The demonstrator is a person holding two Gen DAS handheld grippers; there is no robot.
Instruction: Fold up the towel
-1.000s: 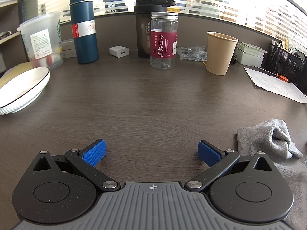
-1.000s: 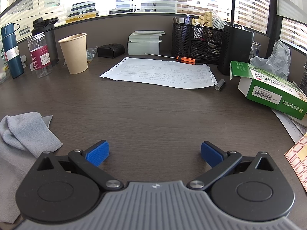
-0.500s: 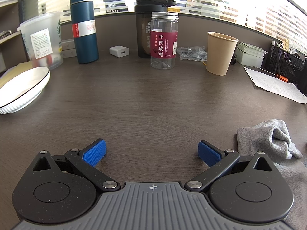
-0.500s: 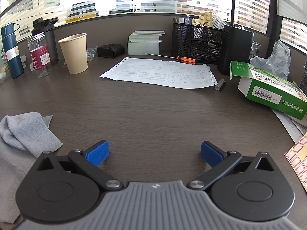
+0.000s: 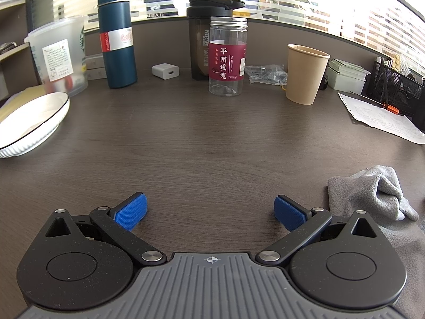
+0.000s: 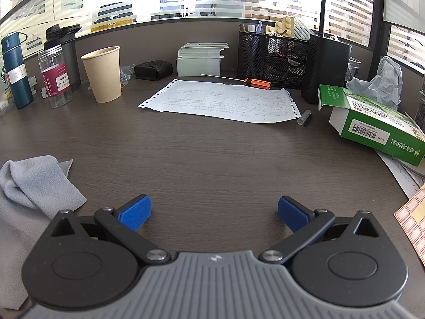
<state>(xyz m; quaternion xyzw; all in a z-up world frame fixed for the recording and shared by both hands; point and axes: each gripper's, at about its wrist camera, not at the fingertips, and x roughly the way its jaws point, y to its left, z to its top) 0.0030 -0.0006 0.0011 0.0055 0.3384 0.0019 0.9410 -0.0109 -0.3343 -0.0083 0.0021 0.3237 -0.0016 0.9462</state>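
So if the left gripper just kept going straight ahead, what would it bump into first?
Probably the clear jar with the red label, after a long stretch of bare desk. The left gripper is open and empty; depth is hard to judge.

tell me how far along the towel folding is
Nothing looks done: the grey towel lies crumpled on the desk between the two grippers. Nothing is in hand either; the left gripper and right gripper are both open and empty over bare wood. Grasping, spreading and folding all remain.
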